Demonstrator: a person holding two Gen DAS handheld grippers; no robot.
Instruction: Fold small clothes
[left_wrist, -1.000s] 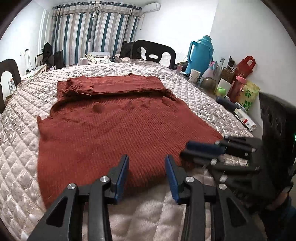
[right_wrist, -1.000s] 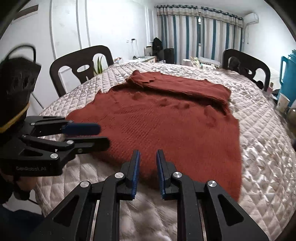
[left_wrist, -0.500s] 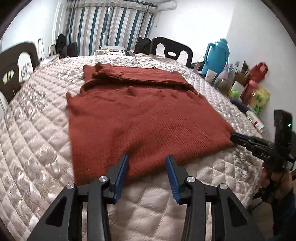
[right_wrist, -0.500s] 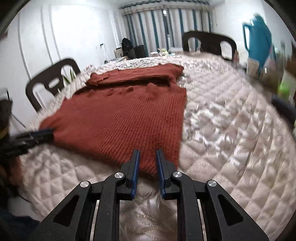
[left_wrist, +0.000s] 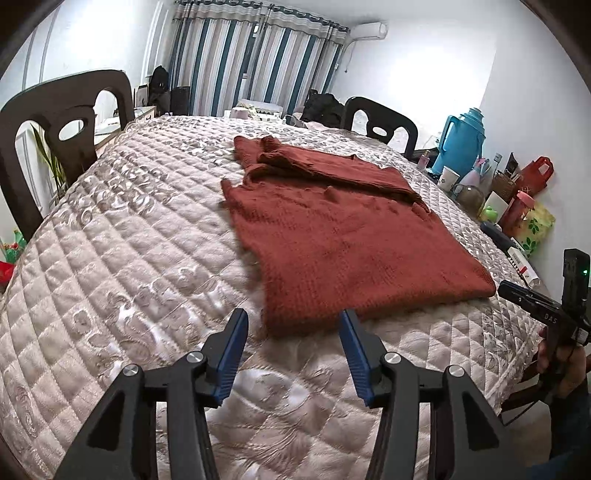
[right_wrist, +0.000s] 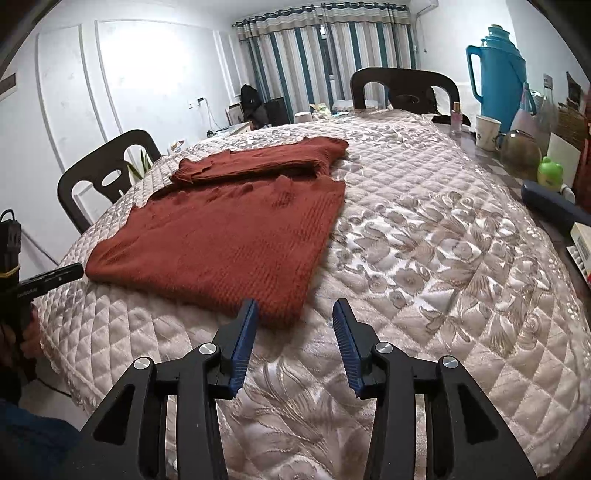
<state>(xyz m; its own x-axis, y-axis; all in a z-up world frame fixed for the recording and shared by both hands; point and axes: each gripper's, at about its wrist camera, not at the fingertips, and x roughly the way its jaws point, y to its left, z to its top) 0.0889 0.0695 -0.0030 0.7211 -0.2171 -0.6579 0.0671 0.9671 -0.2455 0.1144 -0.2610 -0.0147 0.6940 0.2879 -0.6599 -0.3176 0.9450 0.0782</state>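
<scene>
With both grippers' jaws apart, close your left gripper (left_wrist: 291, 345) and right gripper (right_wrist: 293, 334) squarely over the rust-red knitted sweater (left_wrist: 343, 236)'s near corners at lower centre, pinching all layers before lifting.

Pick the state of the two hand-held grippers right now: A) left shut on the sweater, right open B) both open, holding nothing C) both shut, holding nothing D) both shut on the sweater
B: the left hand-held gripper and the right hand-held gripper each have their jaws spread at a near corner of the sweater, with nothing clamped between them.
</scene>
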